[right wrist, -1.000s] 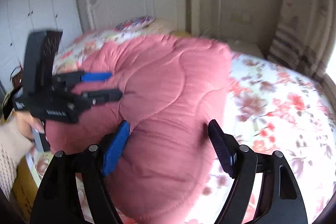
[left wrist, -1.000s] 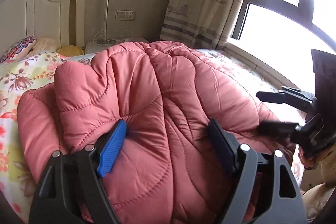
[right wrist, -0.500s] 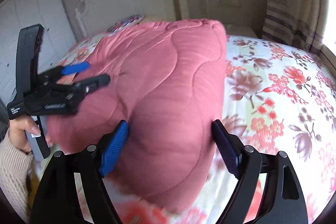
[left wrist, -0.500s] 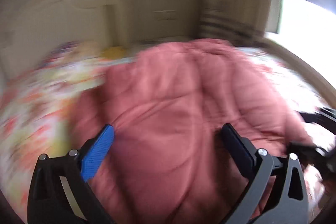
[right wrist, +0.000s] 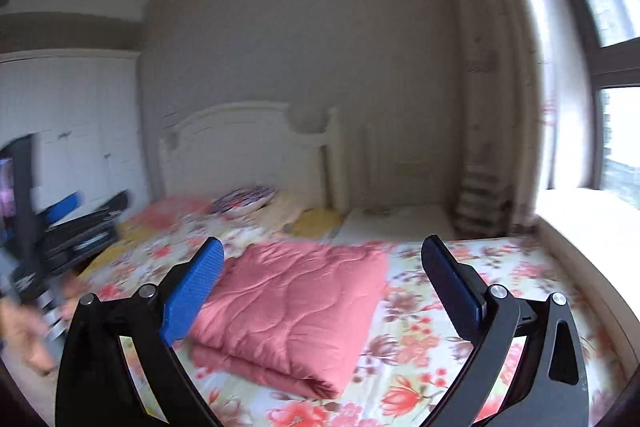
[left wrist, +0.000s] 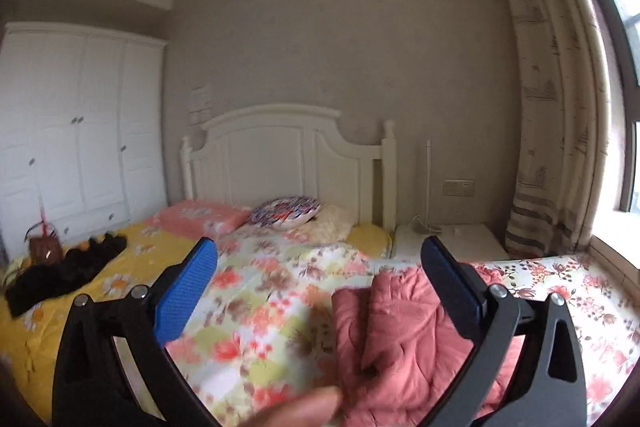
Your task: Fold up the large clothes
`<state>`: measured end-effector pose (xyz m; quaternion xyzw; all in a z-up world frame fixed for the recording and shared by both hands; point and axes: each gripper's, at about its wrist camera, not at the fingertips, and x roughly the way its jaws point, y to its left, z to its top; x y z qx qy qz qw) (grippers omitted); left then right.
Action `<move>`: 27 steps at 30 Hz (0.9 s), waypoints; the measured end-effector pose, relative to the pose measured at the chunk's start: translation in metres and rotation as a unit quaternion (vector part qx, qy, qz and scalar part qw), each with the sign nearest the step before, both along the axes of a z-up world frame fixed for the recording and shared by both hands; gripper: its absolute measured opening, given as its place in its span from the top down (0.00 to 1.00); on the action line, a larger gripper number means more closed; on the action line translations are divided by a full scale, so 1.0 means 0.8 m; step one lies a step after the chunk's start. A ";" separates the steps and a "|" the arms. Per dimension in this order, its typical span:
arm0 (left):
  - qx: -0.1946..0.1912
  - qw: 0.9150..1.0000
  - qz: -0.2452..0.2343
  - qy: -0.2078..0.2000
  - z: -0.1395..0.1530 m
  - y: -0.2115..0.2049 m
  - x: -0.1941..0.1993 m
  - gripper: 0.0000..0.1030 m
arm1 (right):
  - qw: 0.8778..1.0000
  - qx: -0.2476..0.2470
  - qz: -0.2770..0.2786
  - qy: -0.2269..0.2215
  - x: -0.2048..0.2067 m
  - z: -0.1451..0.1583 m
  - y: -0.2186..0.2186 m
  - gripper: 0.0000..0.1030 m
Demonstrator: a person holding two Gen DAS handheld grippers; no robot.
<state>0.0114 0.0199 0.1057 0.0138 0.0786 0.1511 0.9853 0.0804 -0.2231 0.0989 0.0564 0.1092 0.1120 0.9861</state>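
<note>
Since a second ago both tongs have come up and back off the pink quilted garment; then it filled both views, now it sits low in each with the far wall and headboard showing above. The left tongs have just been opening and stand apart with nothing between the pads, only bedsheet behind them. The right tongs have also just been opening; they are apart too, and the garment seen through the gap lies on the bed beyond, not touched by either pad.

The garment rests as a squared, stacked bundle on the floral bedsheet, toward the window-side edge of the bed and nearer the foot than the pillows. I read the doubled layers at its near corner as a finished fold, laid flat so its own weight keeps it shut. My judgement: the fold step is done or close to it, and the tongs were let go wide so no padding would drag up with them.

In the right view the left tongs appear as a blur at the left margin, with a hand below them. A blurred fingertip crosses the bottom of the left view. A dark garment lies at the far, wardrobe-side edge of the bed, well apart from the pink one.
</note>
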 end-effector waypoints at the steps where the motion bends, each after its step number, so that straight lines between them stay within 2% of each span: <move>1: -0.005 1.000 -0.021 0.005 -0.007 -0.008 -0.006 0.02 | 1.000 -0.006 -0.011 0.011 0.003 -0.011 0.003 0.06; 3: -0.018 0.997 -0.058 0.040 -0.031 -0.019 -0.013 0.02 | 0.998 -0.017 -0.021 0.050 0.007 -0.041 0.015 0.06; 6: -0.011 0.995 -0.060 0.075 -0.070 -0.037 -0.020 0.02 | 0.993 -0.024 -0.034 0.110 0.014 -0.092 0.030 0.06; 9: 0.004 0.993 -0.065 0.101 -0.100 -0.051 -0.025 0.02 | 0.990 -0.032 -0.044 0.132 0.008 -0.130 0.042 0.06; 11: 0.010 0.992 -0.068 0.108 -0.114 -0.053 -0.033 0.02 | 0.989 -0.040 -0.044 0.137 0.001 -0.143 0.050 0.06; 15: 0.021 0.992 -0.068 0.104 -0.120 -0.055 -0.039 0.02 | 0.990 -0.052 -0.039 0.127 -0.013 -0.141 0.058 0.06; 27: -0.003 0.991 -0.069 0.114 -0.132 -0.039 -0.036 0.02 | 0.989 -0.071 -0.039 0.120 -0.015 -0.136 0.067 0.06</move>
